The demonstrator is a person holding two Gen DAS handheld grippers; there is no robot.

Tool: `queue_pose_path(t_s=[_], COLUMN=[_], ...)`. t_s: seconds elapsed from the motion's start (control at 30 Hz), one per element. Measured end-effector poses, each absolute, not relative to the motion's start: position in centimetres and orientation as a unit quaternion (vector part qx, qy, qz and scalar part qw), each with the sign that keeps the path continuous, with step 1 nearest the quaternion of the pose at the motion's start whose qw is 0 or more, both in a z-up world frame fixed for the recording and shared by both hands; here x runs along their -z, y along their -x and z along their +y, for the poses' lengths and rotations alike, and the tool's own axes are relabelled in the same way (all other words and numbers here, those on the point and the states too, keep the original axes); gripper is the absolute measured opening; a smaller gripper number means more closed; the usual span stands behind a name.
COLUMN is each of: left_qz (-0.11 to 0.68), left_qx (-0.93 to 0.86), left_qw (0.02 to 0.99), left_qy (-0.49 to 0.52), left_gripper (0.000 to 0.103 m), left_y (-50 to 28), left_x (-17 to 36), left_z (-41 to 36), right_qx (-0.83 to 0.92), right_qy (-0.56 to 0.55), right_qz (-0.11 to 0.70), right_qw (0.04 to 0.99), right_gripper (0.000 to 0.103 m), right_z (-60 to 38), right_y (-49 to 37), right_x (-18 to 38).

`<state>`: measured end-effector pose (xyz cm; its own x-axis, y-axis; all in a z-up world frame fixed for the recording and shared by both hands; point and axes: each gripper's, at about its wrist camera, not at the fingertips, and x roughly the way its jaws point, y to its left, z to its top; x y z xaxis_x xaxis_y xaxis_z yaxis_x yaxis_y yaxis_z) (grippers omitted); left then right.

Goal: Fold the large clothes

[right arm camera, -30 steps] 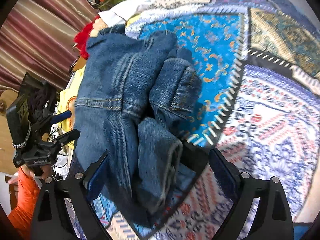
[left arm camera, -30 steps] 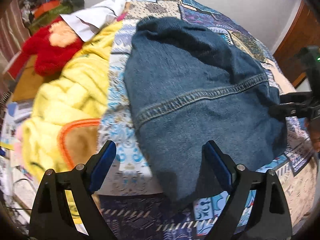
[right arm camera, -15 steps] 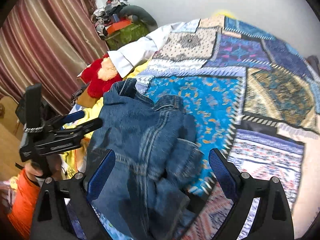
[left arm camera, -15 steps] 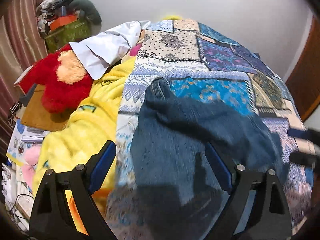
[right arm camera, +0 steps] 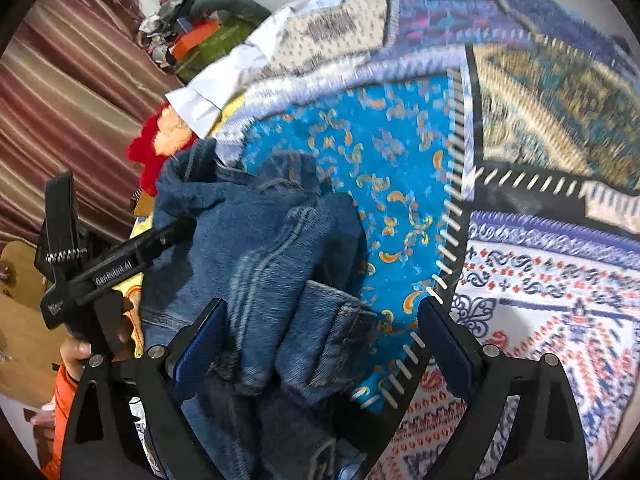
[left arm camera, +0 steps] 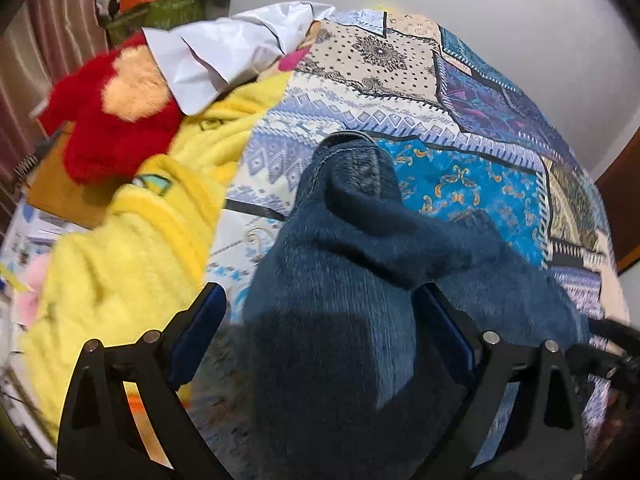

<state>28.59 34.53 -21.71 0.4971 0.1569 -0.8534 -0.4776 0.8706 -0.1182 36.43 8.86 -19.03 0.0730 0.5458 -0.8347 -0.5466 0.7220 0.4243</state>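
White wall (left arm camera: 500, 8), striped curtain (right arm camera: 68, 80), patchwork bed (left arm camera: 460, 168).

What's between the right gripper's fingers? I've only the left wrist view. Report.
Observer: A bunched fold of the denim. The right gripper is open and is not pinching it.
Operator: Give me that fold's edge.
Observer: A stitched hem lies toward the gripper's right finger, beside the blue quilt patch.
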Motion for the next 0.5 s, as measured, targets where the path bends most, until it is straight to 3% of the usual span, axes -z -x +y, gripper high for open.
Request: queue_pose_path(t_s=[0.2, 0.5], left_qz=[0.418, 0.254], left_qx=[-0.176, -0.154], left_qw=[0.884, 0.949], left_qy=[0.116, 0.109], left_gripper=[0.094, 0.094], left_y=[-23.8, -12.8], left_x=[14.6, 0.4], left_z=[32.0, 27.1], right_qx=[-0.392, -0.429], right_qy=[0.011, -0.007], right_qz=[0.492, 0.293], right_qw=[0.777, 0.854], right_gripper=[0.094, 0.094], right_z=[7.8, 3.1], right_y=[-33.1, -23.8], right_x=[11.4, -2.4])
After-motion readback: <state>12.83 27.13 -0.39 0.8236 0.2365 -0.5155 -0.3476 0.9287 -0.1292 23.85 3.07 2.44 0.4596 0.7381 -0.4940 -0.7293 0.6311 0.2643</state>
